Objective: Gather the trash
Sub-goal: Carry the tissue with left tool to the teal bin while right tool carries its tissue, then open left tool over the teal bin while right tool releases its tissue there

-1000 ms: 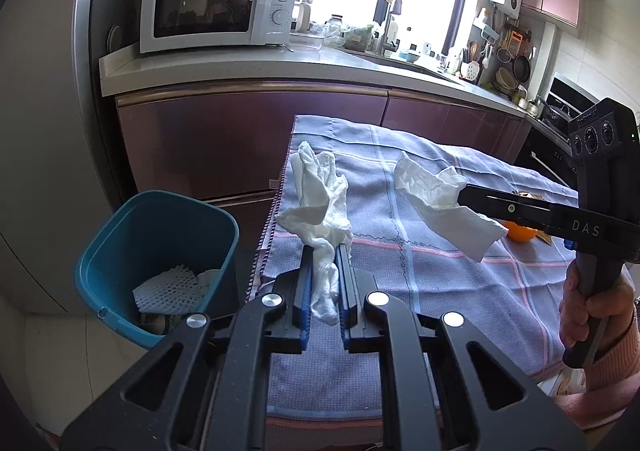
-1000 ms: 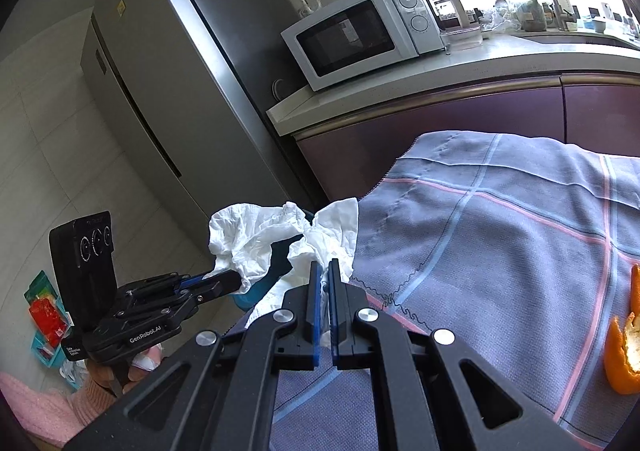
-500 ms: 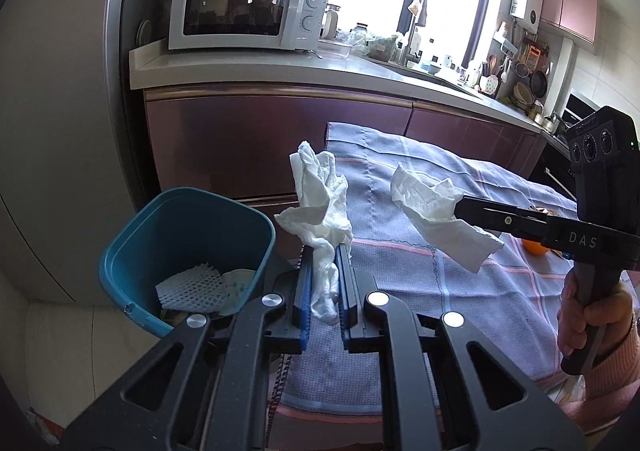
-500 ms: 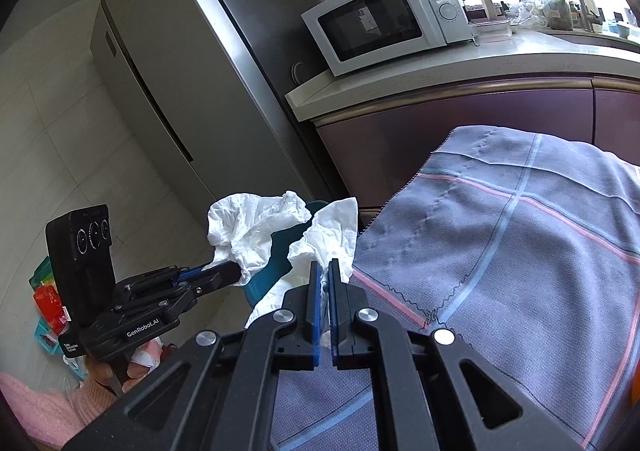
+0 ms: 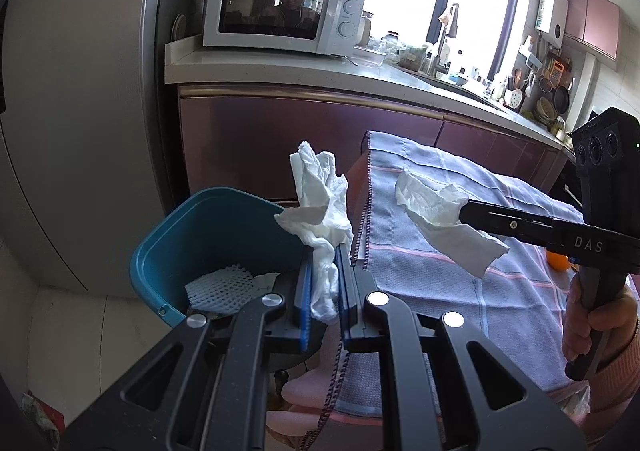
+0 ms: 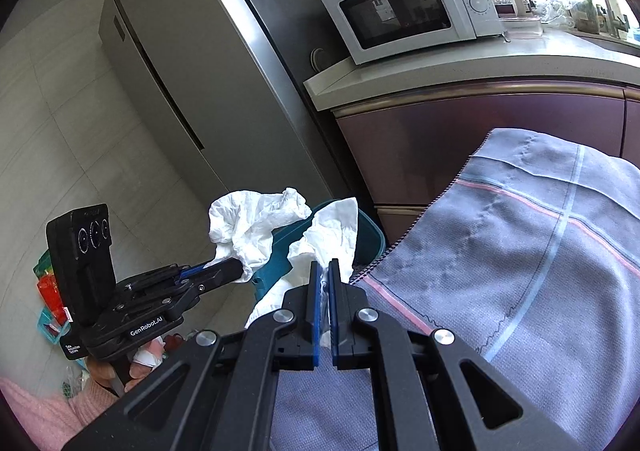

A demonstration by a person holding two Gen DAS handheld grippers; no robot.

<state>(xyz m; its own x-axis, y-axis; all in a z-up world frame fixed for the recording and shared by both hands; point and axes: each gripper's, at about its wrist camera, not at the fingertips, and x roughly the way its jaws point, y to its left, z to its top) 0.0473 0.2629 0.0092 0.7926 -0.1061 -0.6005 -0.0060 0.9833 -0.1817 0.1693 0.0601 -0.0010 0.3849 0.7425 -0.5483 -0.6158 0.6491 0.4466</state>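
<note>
A table covered with a grey-blue checked cloth (image 5: 460, 263) is seen in a kitchen; its near-left corner falls toward a teal bin (image 5: 208, 235) that stands on the pale floor at about 8 o'clock of the left wrist view. White foam netting (image 5: 220, 285) and paper are seen lying inside the bin. Behind the bin and table, a run of plum-coloured cabinets (image 5: 304, 139) is topped by a pale counter (image 5: 280, 67), on which a white microwave (image 5: 280, 17) is set at 12 o'clock. A steel refrigerator (image 6: 192, 63) is seen to the left of the counter, and bright windows are seen at 1 o'clock, above a cluttered sink area. An orange object (image 5: 557, 260) is partly seen on the cloth at 3 o'clock, behind the other tool.

The left gripper (image 5: 323, 271) is closed, its blue pads pressed on a crumpled white tissue (image 5: 320, 211), which is held in the air near the bin's right edge. The right gripper (image 6: 325, 283) is clamped nearly shut on a second white tissue (image 6: 332, 235), held over the table's corner, close beside the bin. In the left wrist view the second tissue (image 5: 440, 219) is seen at 2 o'clock, above the cloth. Each tool is gripped by a hand in a pink sleeve.
</note>
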